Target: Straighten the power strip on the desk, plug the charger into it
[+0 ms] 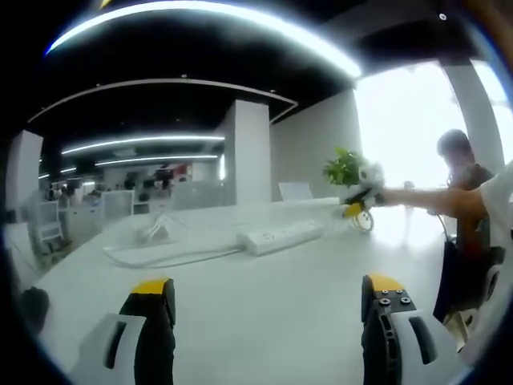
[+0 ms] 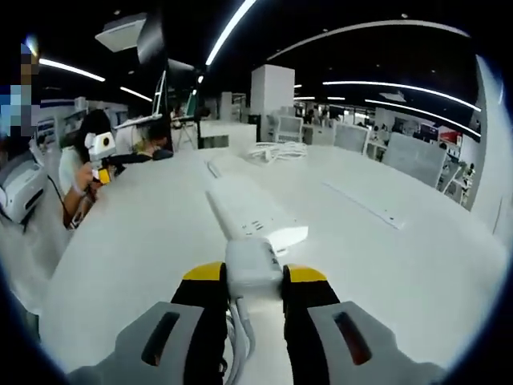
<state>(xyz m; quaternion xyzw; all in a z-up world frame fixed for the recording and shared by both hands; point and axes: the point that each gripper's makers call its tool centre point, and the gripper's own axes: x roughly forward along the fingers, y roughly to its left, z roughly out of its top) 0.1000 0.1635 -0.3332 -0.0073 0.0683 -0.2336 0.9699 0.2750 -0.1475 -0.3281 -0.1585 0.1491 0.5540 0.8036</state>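
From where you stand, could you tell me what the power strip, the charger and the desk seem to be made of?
Power strip: probably hard white plastic, smooth and faintly glossy, with moulded socket slots.
Charger, clamped in the right tool: apparently the same white plastic, with rounded edges and a soft sheen.
Desk: a smooth white top, perhaps laminate; it reflects the ceiling lights dimly, so satin rather than matte.

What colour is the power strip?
White; the power strip shows best in the left gripper view, lying on the white desk.

Place: it was an open-plan office.
Evidence: long white desk [image 1: 240, 297], curved ceiling light strips [image 1: 208, 16], rows of partitioned workstations [image 2: 401, 152], white pillar [image 1: 251, 152].
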